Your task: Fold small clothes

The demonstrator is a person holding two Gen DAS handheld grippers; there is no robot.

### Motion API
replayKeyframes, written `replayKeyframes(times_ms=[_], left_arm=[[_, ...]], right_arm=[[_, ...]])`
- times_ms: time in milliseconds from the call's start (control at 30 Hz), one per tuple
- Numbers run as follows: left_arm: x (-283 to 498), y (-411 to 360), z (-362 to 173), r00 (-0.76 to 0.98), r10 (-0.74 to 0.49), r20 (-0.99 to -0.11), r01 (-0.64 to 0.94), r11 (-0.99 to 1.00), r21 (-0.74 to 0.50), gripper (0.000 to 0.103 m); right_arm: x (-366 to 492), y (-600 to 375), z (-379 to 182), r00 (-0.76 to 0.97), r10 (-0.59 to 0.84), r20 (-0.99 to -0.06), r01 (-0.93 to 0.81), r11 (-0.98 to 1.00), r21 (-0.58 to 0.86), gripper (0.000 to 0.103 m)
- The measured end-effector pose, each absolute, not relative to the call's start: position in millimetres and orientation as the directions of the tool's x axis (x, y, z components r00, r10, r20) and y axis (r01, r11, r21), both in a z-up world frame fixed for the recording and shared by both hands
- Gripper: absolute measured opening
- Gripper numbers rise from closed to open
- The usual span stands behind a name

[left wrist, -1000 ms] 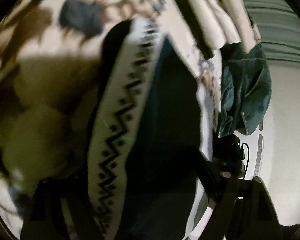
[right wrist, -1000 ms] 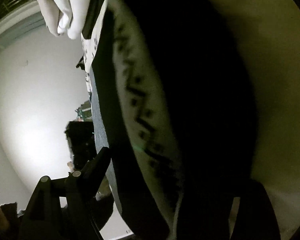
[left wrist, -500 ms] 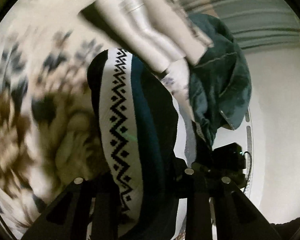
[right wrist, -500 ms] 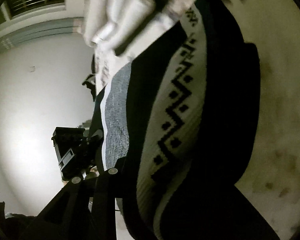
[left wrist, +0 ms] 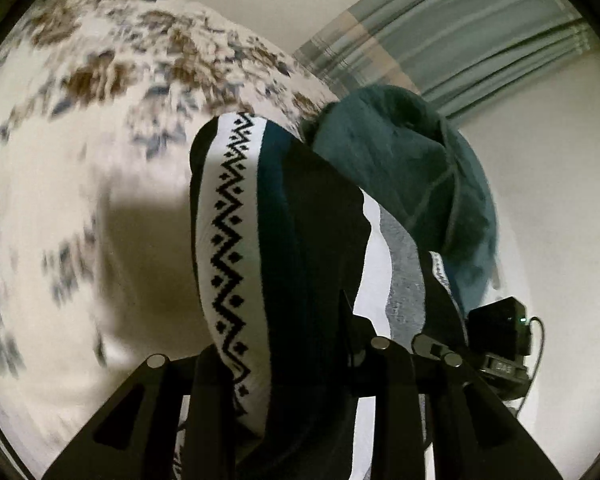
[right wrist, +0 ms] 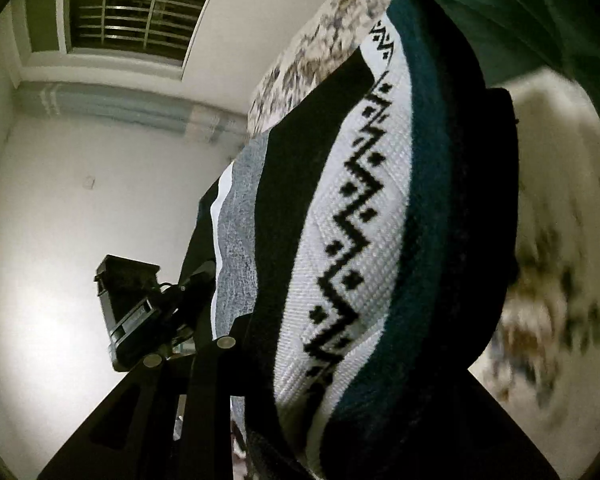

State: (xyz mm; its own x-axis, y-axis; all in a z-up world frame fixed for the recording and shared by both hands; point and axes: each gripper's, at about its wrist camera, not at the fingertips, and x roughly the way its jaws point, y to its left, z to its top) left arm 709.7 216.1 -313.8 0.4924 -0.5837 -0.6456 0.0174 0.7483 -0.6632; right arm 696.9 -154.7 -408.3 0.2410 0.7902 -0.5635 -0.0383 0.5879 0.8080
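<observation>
Between both grippers' fingers [left wrist: 216, 408], raised, a patterned sock [left wrist: 236, 240].

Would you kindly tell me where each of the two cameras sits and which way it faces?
Left wrist: on the left gripper, looking along its fingers at the patterned garment they clamp, with the teal cloth and floral bedding beyond.
Right wrist: on the right gripper, facing the same garment, toward a wall and window.
Shared: garment, bedding; each sees the other gripper.
</observation>
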Motion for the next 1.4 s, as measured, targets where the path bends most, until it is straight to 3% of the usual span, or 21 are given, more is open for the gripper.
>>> replayKeyframes(times_ms=[267,367,433,500,567,633,667,767,833,1033,1400], left_arm=[[779,252,-391,0.370,-0.538,-0.757,-0.082,0.793,-0.604,0.028],[773,265,-408,0.359,-0.559,-0.748,-0.121,0.766,-0.631,0.030],[769,273,-406,0.371,-0.554,-0.745,-0.139,0.760,-0.635,0.036],[759,274,-398,0.399,-0.521,-0.755,-0.129,0.783,-0.609,0.038],[751,268,-388,0.412,-0.445,-0.795,-0.126,0.837,-0.533,0.048],[743,260,-379,0.431,-0.344,-0.834,-0.127,0.892,-0.434,0.082],[738,254,-374,0.440,-0.299,-0.847,-0.122,0.914,-0.386,0.085],[724,240,-359,0.459,-0.194,-0.867,-0.127,0.951,-0.281,0.086],[714,232,-352,0.474,-0.128,-0.871,-0.140,0.966,-0.218,0.100],[668,200,-320,0.551,0.024,-0.834,-0.169,0.982,-0.083,0.103],[572,144,-234,0.599,0.060,-0.799,-0.148,0.988,-0.037,0.103]], right_arm=[[774,-120,-473,0.192,0.710,-0.677,0.032,0.685,0.727,0.028],[781,-111,-481,0.160,0.672,-0.723,0.028,0.729,0.683,0.031],[792,-95,-471,0.146,0.617,-0.773,0.023,0.779,0.627,0.045],[798,-84,-455,0.160,0.546,-0.822,-0.001,0.833,0.553,0.050],[799,-88,-445,0.178,0.458,-0.871,-0.016,0.886,0.463,0.063],[792,-76,-432,0.217,0.334,-0.917,-0.051,0.942,0.331,0.065],[796,-67,-426,0.233,0.277,-0.932,-0.062,0.961,0.271,0.068],[792,-46,-403,0.286,0.149,-0.947,-0.071,0.988,0.134,0.090],[762,-58,-386,0.329,0.080,-0.941,-0.067,0.996,0.062,0.103],[703,-58,-339,0.467,-0.091,-0.880,-0.006,0.994,-0.105,0.103],[581,-82,-239,0.568,-0.169,-0.806,0.033,0.983,-0.183,0.103]])
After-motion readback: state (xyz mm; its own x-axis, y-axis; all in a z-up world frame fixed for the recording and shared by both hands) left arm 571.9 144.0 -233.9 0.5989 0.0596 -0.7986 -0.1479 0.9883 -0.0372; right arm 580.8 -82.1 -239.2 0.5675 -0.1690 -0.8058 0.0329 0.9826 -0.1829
